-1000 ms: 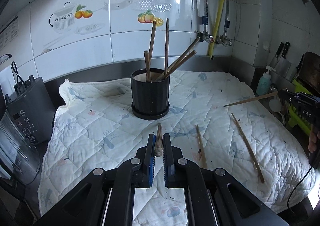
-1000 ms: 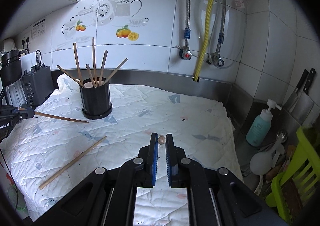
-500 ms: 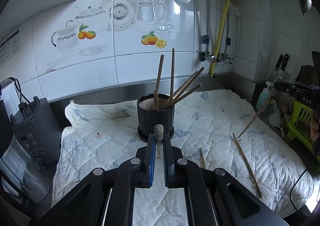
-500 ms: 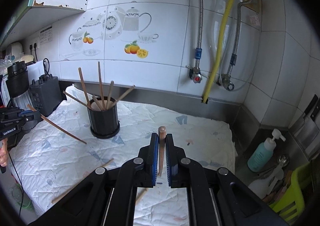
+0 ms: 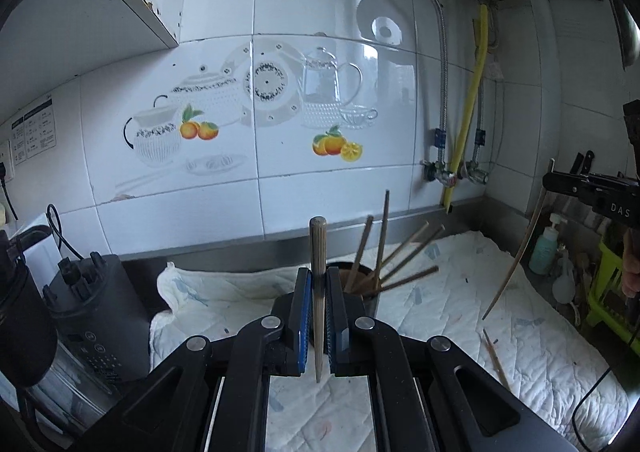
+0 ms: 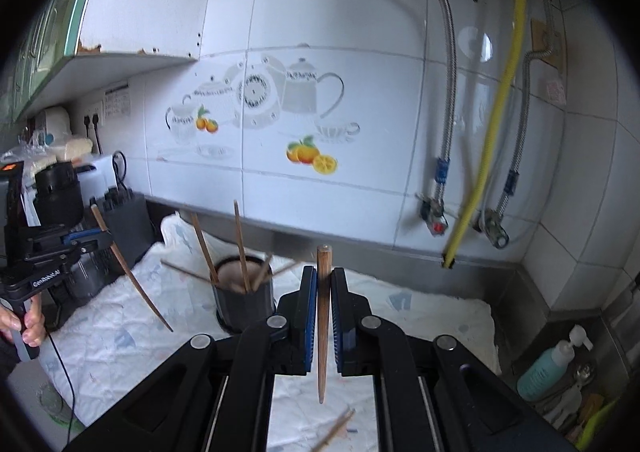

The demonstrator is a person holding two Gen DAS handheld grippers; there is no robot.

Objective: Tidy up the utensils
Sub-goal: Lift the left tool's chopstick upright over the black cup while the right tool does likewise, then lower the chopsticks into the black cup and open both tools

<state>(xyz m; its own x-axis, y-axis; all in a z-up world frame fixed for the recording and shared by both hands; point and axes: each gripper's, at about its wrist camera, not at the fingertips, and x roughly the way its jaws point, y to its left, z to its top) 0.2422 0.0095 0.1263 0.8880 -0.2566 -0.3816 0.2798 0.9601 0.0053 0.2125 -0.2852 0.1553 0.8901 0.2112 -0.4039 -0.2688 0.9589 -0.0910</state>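
My left gripper (image 5: 318,288) is shut on a wooden chopstick (image 5: 318,252), held upright with its tip pointing down, just in front of the black utensil holder (image 5: 370,302). Several chopsticks (image 5: 384,248) stand in the holder. My right gripper (image 6: 323,294) is shut on another chopstick (image 6: 323,316), also upright, right of the holder (image 6: 244,304). Each gripper shows in the other's view: the right (image 5: 550,181) with its chopstick (image 5: 516,264), the left (image 6: 102,238) with its own (image 6: 132,280). Loose chopsticks (image 5: 494,356) lie on the white quilted cloth (image 5: 520,348).
A dark blender base (image 5: 96,304) stands at the left edge of the cloth. A soap bottle (image 6: 550,366) and a green rack (image 5: 608,292) sit at the right. Pipes and a yellow hose (image 6: 492,123) run down the tiled wall.
Both grippers have risen and tilted up, lifting their chopsticks off the cloth from lying to upright. The holder now sits lower and closer in both views.
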